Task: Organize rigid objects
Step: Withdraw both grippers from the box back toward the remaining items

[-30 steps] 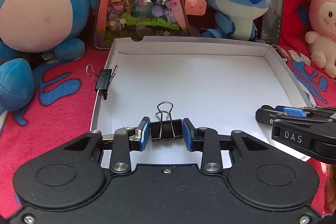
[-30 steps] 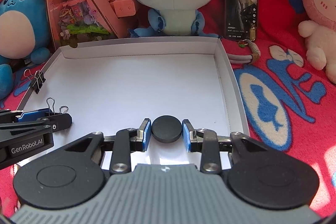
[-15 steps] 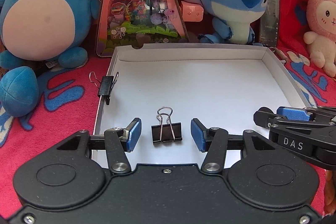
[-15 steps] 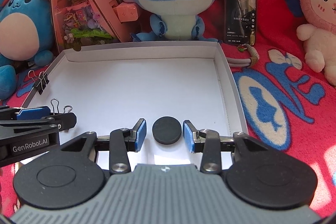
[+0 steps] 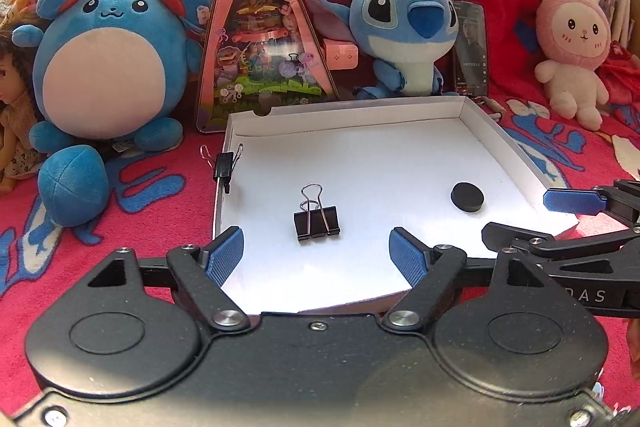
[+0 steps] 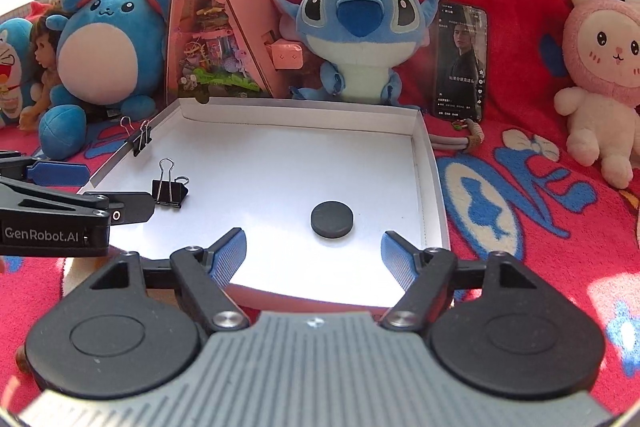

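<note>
A black binder clip (image 5: 317,221) lies on the floor of the white cardboard tray (image 5: 500,131), just beyond my left gripper (image 5: 316,257). Its jaws are opening and nothing is between them. A black round disc (image 6: 332,219) lies in the tray (image 6: 434,163) ahead of my right gripper (image 6: 314,255), whose jaws are opening too, with a gap on both sides of the disc. The disc (image 5: 467,197) and the clip (image 6: 170,191) each show in the other view. A second binder clip (image 5: 225,165) is clamped on the tray's left wall.
Plush toys stand behind the tray: a blue round one (image 5: 108,67), a blue one with big eyes (image 6: 360,35) and a pink rabbit (image 6: 600,67). A pink triangular toy box (image 5: 262,43) and a phone (image 6: 460,63) lean there too. A red patterned blanket (image 6: 520,207) lies under everything.
Both grippers let go and opened wide: the left released the binder clip, the right released the disc. Both drew back and up, so the tray and toys look farther away.
</note>
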